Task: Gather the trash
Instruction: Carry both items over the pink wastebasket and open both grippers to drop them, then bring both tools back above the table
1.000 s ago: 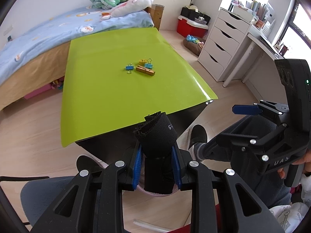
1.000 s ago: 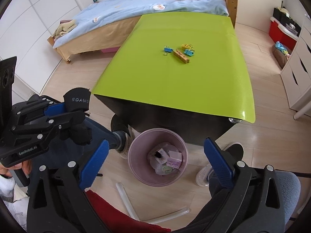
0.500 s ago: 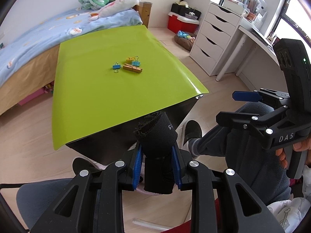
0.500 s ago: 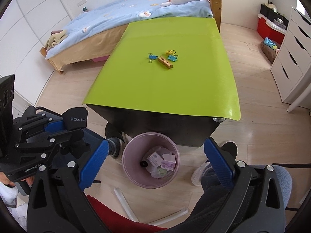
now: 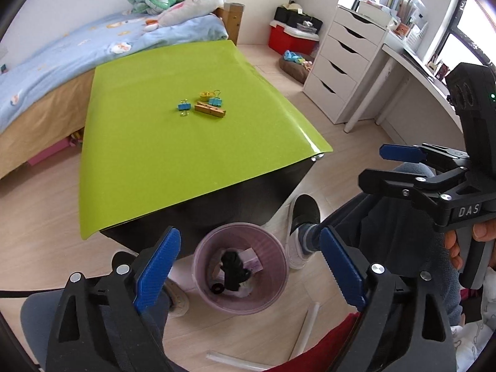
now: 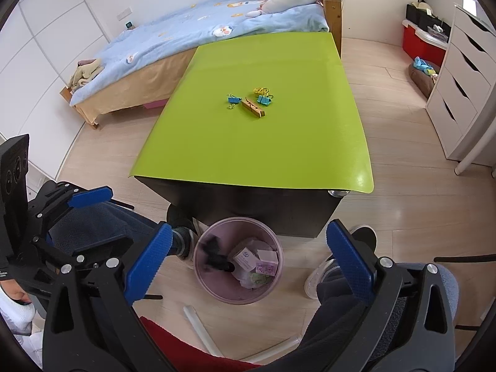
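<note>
The left gripper (image 5: 248,266) hangs above the pink bin (image 5: 239,268) on the floor at the table's (image 5: 173,155) near edge, its jaws opening with nothing between them; the black cloth roll (image 5: 232,271) lies inside the bin among small boxes; the right gripper (image 6: 248,263) is spread wide and empty too. On the green tabletop, far from both, sit three binder clips (image 5: 184,106) and a wooden clothespin (image 5: 210,110); these look light, stiff and small, so I would pinch each across its flat sides, since the clips' wire handles may slip.
</note>
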